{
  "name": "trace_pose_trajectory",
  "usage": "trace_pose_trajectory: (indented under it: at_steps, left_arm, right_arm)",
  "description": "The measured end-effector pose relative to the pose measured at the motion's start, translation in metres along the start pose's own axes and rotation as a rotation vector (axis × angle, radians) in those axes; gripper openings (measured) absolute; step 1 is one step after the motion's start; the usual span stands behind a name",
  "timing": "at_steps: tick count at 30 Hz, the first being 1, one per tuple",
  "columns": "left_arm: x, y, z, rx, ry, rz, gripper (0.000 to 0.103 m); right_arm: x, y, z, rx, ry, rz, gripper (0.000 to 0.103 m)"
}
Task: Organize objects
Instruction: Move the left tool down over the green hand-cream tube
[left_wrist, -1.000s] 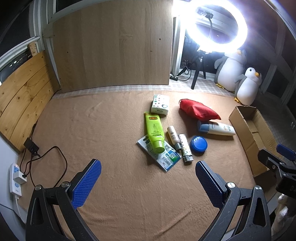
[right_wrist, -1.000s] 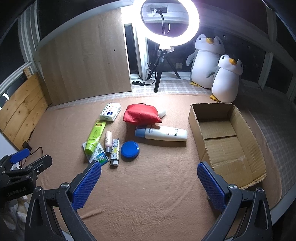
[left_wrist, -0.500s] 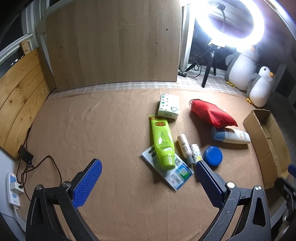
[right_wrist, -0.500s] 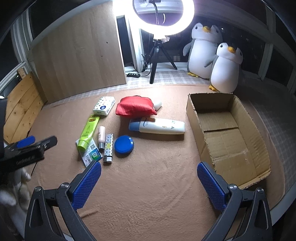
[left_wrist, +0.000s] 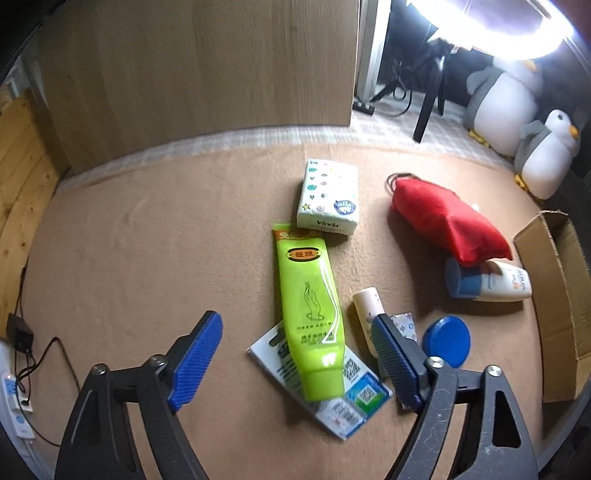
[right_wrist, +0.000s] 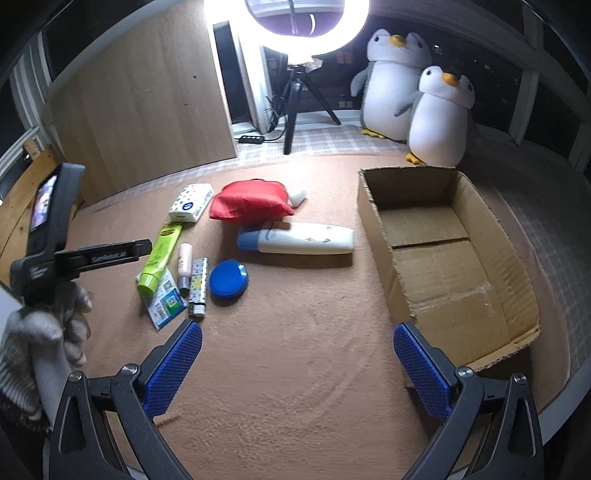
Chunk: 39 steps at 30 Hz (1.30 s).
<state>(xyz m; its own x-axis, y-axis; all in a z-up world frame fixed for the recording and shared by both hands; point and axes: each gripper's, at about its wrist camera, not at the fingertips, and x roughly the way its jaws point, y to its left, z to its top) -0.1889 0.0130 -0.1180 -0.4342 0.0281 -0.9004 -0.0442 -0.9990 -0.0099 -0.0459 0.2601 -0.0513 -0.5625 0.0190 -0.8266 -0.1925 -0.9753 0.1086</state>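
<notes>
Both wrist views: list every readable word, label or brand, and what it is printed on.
"Vinda": tissue pack.
"AQUA": white lotion bottle; the rest is unreadable.
"GenRobot.AI": left tool's arm, roughly legible.
Green tube: characters too blurred to read.
Flat packet under it: QR codes only, text too small.

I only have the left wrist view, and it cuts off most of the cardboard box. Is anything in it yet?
Observer: No. The right wrist view shows the cardboard box empty, with its top open.
Operator: Something between the small cream tube and the blue tin is blocked for me. What is it?
Observer: A slim patterned tube, lying flat alongside the cream one.
Operator: And the right gripper?
Observer: The right gripper is open with nothing between its fingers, over bare brown blanket on the near side of the items.
</notes>
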Motion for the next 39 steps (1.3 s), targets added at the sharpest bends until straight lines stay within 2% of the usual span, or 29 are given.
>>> trace_pose_trajectory:
  at_steps: [8,14,18,29,39]
  left_arm:
    - [0.029,-0.004,0.005,0.02,0.06,0.017,0.079]
    - [0.043,-0.005,0.003,0.024,0.094,0.022,0.065]
    - [0.047,0.001,0.001,0.006,0.113,0.007,0.046]
    - [0.041,0.027,-0.007,-0.059,0.107,-0.008,0.046]
    - [0.02,0.051,-0.057,-0.116,0.116,-0.022,0.046]
  right_arm:
    - [0.0,-0.023,-0.001,0.051,0.004,-0.023,0.103]
    - [0.002,-0.026,-0.003,0.059,0.007,-0.023,0.103]
    - [0.0,-0.025,-0.004,0.054,0.005,-0.022,0.103]
    - [-0.003,-0.019,-0.007,0.039,0.002,-0.012,0.103]
    - [0.001,0.007,-0.006,-0.016,0.004,0.029,0.103]
